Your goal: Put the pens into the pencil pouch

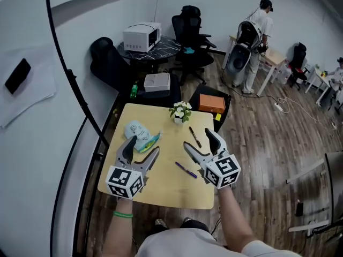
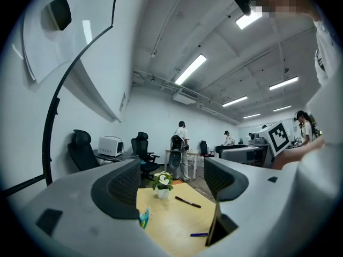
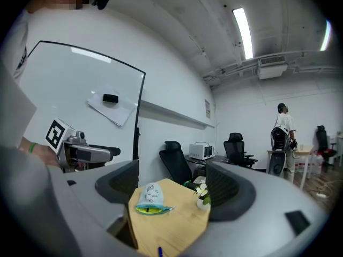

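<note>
A pale blue pencil pouch with a green-lined mouth lies on the left of the small wooden table; the right gripper view also shows this pouch. A black pen lies right of centre, and a blue pen lies nearer me. Both the black pen and the blue pen appear in the left gripper view. My left gripper hovers open above the table's left side, just near of the pouch. My right gripper hovers open above the pens. Neither holds anything.
A small white pot of flowers stands at the table's far edge. Beyond it are an orange box, black office chairs and a side table with a white appliance. A person stands at a desk far right.
</note>
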A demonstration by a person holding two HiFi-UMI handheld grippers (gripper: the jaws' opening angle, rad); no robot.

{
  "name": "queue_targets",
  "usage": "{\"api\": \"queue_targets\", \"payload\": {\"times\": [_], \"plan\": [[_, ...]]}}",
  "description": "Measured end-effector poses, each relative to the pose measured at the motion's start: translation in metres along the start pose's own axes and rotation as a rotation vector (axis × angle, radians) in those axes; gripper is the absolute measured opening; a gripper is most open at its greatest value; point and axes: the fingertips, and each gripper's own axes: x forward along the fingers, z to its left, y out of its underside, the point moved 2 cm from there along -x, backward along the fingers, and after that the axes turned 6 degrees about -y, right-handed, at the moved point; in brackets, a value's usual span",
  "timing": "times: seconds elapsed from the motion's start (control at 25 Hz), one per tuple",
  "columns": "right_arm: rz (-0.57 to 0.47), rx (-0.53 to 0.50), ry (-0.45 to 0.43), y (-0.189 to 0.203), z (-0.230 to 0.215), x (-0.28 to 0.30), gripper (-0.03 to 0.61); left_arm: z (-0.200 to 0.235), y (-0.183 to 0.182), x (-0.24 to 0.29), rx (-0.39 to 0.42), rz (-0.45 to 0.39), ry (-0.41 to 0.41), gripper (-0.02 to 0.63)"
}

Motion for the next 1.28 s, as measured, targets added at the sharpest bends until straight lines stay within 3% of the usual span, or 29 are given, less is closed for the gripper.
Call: {"api": "queue_targets", "payload": {"times": [0.4, 0.72, 0.92, 1.28], "plan": [[-0.002, -0.021, -0.074, 0.001, -0.022, 0.002, 0.370, -0.014, -0.006, 0.020, 0.036, 0.002, -0.053, 0.342], [0.057, -0.037, -0.108, 0.022, -0.023, 0.004, 0.345, -0.021, 0.016, 0.019, 0.026, 0.037, -0.086, 0.342], [0.180, -0.052, -0.132, 0.069, -0.016, 0.011, 0.333, -0.021, 0.044, 0.017, 0.015, 0.089, -0.089, 0.342], [0.484, 0.009, -0.195, 0.197, 0.006, 0.001, 0.311, -0.021, 0.091, -0.002, -0.030, 0.171, -0.093, 0.342]]}}
